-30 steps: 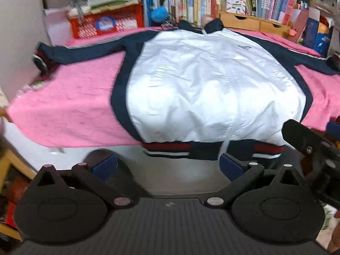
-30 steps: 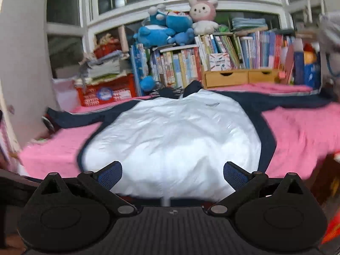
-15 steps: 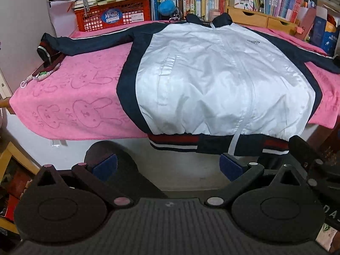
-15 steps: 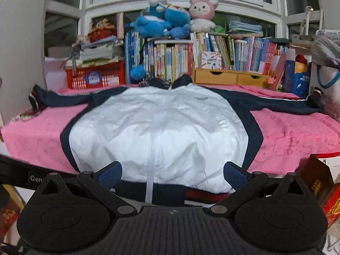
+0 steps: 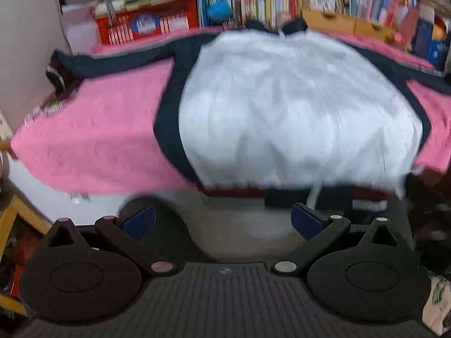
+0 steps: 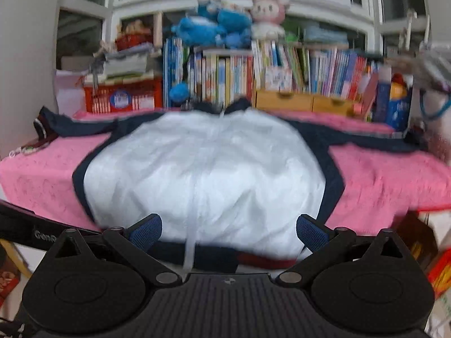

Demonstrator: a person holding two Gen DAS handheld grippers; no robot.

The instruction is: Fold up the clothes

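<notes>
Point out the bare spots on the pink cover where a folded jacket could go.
Pink cover lies bare between the jacket body and each outstretched sleeve: one patch left, one right. The back edge is crowded with books, red crate and wooden drawers.

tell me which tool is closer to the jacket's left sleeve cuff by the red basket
Left. The left tool sits below the jacket's hem toward the sleeve cuff side; the right tool is centred on the jacket, farther from that cuff. Both are open and hold nothing.
</notes>
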